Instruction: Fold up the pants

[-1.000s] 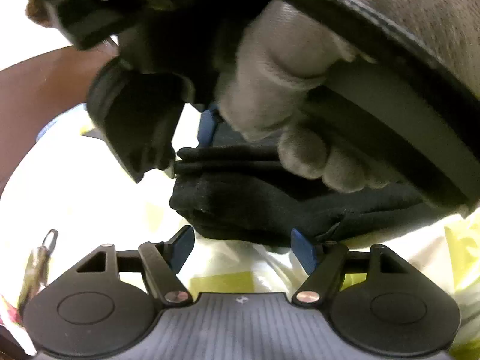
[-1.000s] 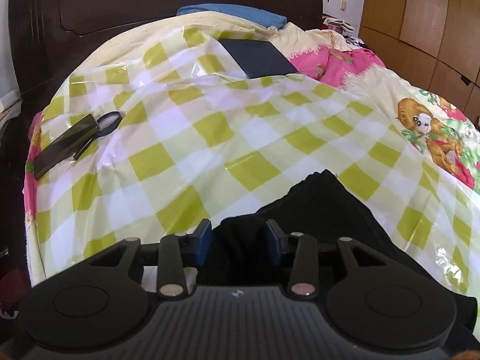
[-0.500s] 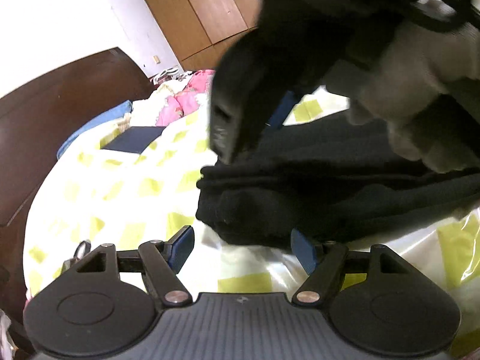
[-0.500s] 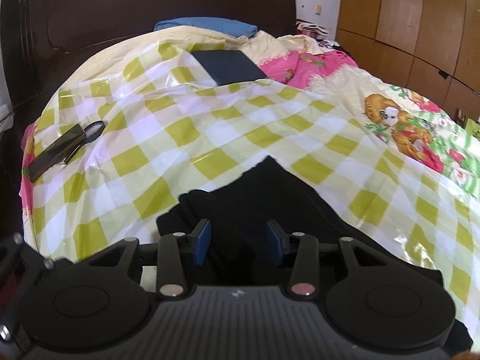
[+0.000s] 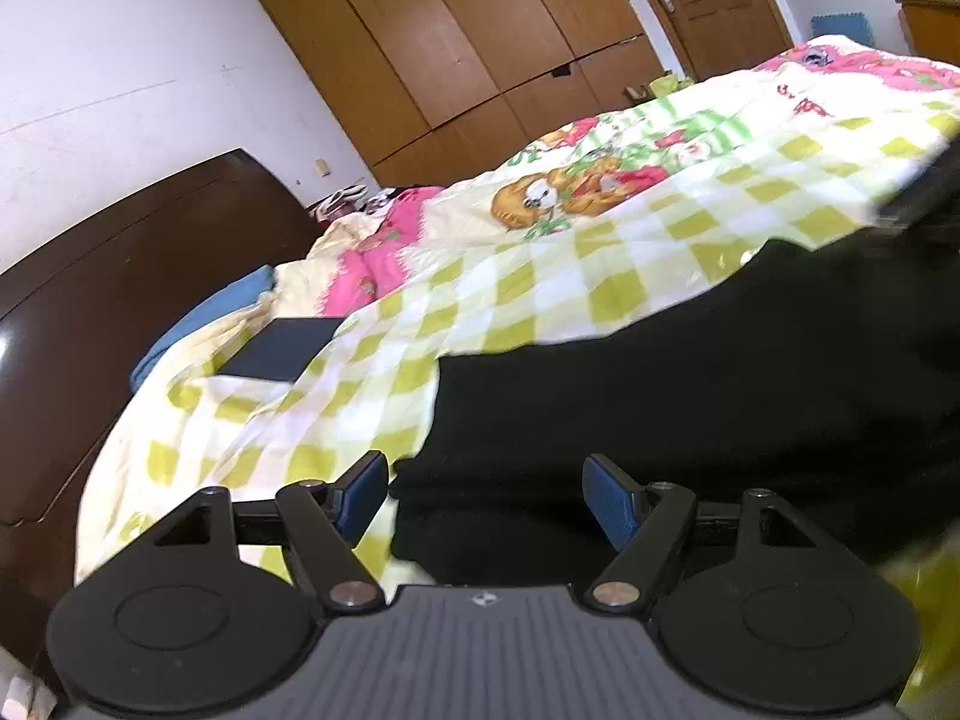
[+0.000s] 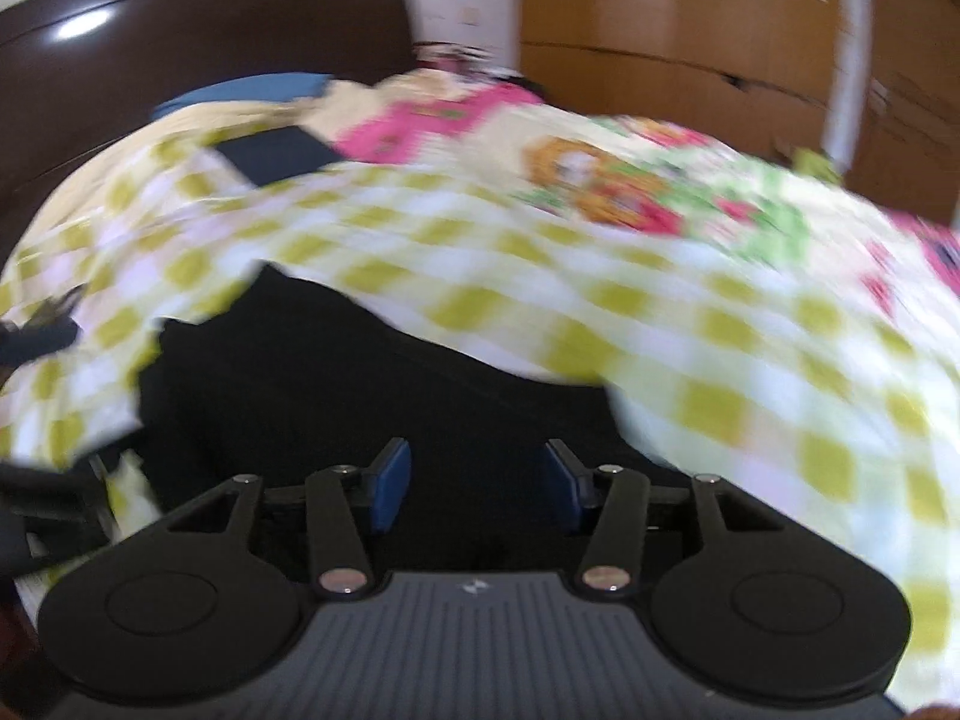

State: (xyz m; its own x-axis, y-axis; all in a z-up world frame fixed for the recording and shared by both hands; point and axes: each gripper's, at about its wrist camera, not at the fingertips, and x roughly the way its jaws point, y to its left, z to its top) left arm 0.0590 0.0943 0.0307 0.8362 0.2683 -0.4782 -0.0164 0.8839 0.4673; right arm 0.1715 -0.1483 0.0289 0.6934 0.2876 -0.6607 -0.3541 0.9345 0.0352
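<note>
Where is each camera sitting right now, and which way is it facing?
Left wrist: on the left gripper, looking along its wide-open jaws across the black pants and checked bedspread toward the wardrobe; only its own fingers show.
Right wrist: on the right gripper, blurred, facing the pants and headboard; jaws opening, empty.
Shared: pants, bedspread, dark flat item, headboard.

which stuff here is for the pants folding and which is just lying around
For the job:
- black pants
- left gripper, jaws apart, nothing pinched
- right gripper, jaws opening over the pants, no fabric pinched

Lying about:
- dark flat book-like thing
- blue cloth by the headboard
- pink bedding
</note>
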